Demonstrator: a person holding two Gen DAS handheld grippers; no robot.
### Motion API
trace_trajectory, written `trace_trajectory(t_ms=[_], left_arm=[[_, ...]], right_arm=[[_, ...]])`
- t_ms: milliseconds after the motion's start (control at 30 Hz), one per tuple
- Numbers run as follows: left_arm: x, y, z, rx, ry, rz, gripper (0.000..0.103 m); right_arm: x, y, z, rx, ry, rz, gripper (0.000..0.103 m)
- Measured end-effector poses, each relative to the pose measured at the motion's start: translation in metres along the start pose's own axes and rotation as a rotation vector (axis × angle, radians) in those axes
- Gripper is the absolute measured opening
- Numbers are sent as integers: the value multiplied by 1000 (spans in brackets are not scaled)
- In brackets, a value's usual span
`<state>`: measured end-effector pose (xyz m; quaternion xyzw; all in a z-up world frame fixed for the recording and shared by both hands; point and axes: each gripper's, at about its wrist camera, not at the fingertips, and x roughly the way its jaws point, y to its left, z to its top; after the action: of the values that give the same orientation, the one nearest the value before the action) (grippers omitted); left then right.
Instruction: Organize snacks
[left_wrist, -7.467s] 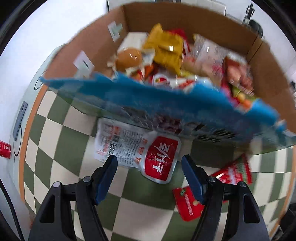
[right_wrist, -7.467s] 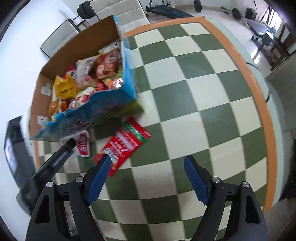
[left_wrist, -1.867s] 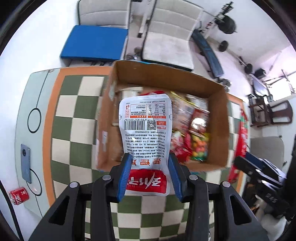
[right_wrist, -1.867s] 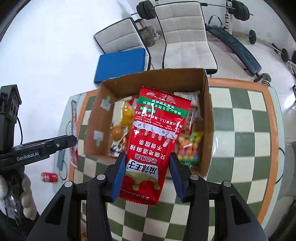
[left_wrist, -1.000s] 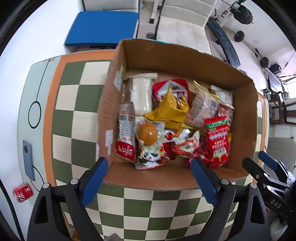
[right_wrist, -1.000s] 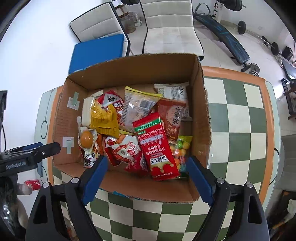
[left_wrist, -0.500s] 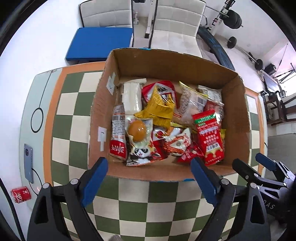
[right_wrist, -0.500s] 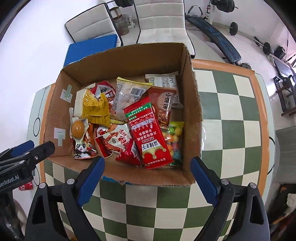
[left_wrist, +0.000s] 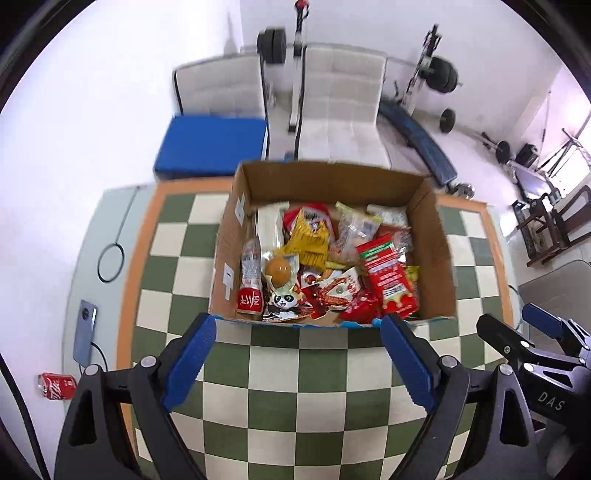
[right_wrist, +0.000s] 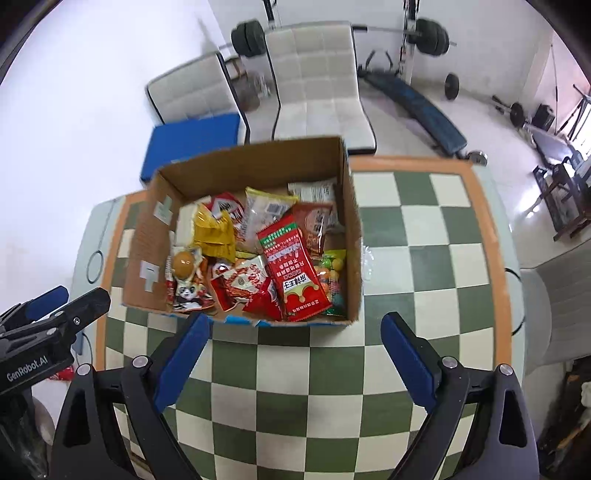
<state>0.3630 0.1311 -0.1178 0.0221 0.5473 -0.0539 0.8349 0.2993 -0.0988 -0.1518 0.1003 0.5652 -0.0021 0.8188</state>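
While both of my tongs hang above the green-and-cream checkered table, my left tongs gape wide with nothing between them, and my right tongs are just as wide and bare. The open brown cardboard box sits on the table beyond them, crammed with snacks: a long red packet, a crumpled yellow bag and a panda-print pouch.

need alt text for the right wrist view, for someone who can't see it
An open cardboard box full of snack packets, with a long red packet lying on top, sits on a green-and-cream checkered table. The right gripper hangs open and empty above the table in front of it. The left gripper shows at the left edge.
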Motion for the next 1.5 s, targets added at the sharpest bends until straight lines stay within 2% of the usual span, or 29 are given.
trace_trajectory(t_ms=[400, 700, 1133, 1500], left_arm=[[-113, 0, -35, 56, -163, -4, 92], [-168, -3, -64, 50, -219, -9, 92], [-188, -5, -80, 2, -268, 18, 92], [-193, -2, -72, -28, -310, 39, 92]], right_arm=[[-133, 19, -57, 17, -176, 29, 96], [-215, 31, -96, 10, -288, 12, 96], [-257, 39, -114, -56, -357, -13, 96], [-254, 33, -99, -40, -396, -50, 97]])
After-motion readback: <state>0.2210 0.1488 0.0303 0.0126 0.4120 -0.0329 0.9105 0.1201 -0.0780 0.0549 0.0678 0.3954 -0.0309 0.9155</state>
